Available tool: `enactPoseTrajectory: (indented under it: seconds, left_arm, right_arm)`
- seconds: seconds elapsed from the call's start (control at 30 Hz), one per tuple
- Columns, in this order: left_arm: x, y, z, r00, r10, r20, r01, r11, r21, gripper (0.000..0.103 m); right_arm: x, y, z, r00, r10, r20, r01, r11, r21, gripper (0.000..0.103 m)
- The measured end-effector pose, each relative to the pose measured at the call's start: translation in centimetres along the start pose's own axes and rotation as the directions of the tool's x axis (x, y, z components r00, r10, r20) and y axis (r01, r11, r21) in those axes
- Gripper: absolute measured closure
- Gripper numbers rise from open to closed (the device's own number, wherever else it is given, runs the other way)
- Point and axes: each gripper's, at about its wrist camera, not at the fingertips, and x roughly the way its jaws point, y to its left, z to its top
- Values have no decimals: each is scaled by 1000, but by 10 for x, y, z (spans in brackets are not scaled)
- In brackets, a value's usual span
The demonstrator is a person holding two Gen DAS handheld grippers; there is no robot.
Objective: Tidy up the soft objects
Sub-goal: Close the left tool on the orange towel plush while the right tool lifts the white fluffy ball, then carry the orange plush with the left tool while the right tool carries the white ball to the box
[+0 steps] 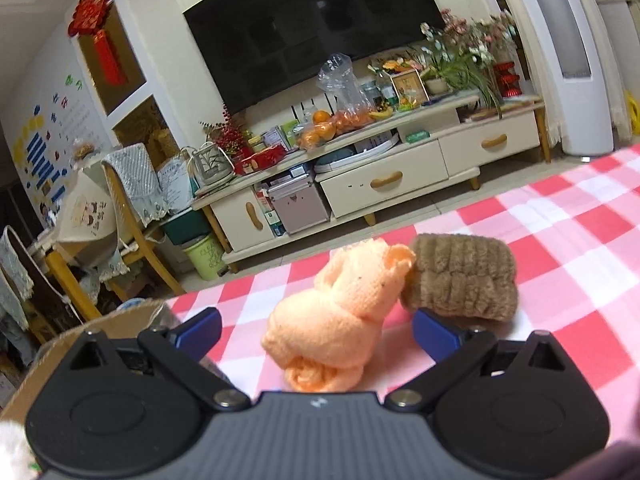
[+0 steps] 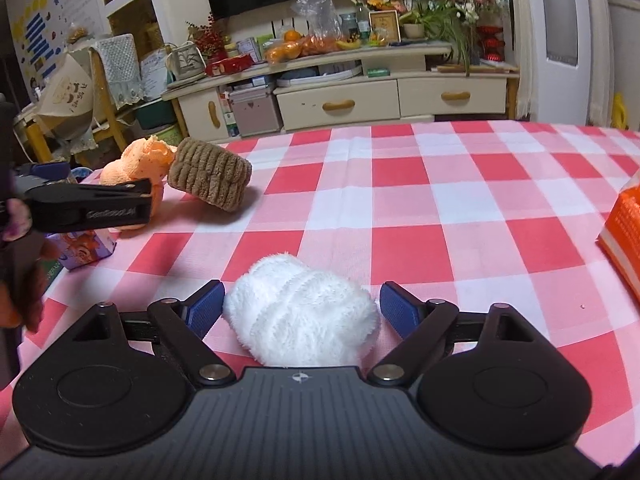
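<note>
A table covered in a red, pink and white checked cloth point(image 2: 400, 208) stands before a cream TV cabinet point(image 2: 340, 96) crowded with oranges, flowers and boxes.

The right gripper point(image 2: 302, 306) hangs low over the near part of the table with its blue-padded fingers point(image 2: 206, 308) spread wide. A fluffy white rolled cloth point(image 2: 304, 316) lies on the tablecloth between them, with a small gap on each side, so nothing is gripped.

Far to the left, near the table's edge, the left gripper point(image 1: 318, 330) is also wide open. A peach-orange knotted knit bundle point(image 1: 340, 316) sits between its fingers, not pinched by either pad. Just beside it, touching its far end, lies a brown ribbed fuzzy roll point(image 1: 460, 276), tilted slightly.

An orange plastic basket point(image 2: 624, 236) shows at the right edge of the table. A small purple printed box point(image 2: 86, 250) rests at the left edge, and a cardboard box point(image 1: 80, 328) stands beyond that edge.
</note>
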Motion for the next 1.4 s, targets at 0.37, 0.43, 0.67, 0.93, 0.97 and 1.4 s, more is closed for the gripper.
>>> enactPoseTrajectory:
  seconds: [0.37, 0.43, 0.67, 0.93, 0.97, 1.4]
  left_arm:
    - [33, -2, 6, 998, 25, -49, -20, 995, 99, 41]
    - [39, 1, 6, 997, 23, -68, -17, 995, 95, 43]
    - [37, 5, 7, 997, 5, -75, 0, 998, 64, 48]
    - [22, 10, 11, 995, -46, -89, 45, 999, -13, 49]
    - [20, 10, 11, 995, -47, -89, 46, 999, -14, 49]
    - [-40, 14, 1, 985, -116, -127, 110, 992, -59, 49]
  right_arm:
    - [-2, -8, 3, 1000, 7, 4, -7, 1000, 4, 0]
    - [-2, -7, 4, 1000, 3, 5, -3, 1000, -3, 0]
    - [-2, -2, 4, 1000, 4, 21, -3, 999, -44, 3]
    - [-1, 10, 1, 999, -21, 38, 27, 986, -162, 42]
    - [-1, 10, 1, 999, -23, 39, 30, 985, -171, 44]
    - [-4, 4, -1, 997, -33, 72, 42, 991, -127, 48]
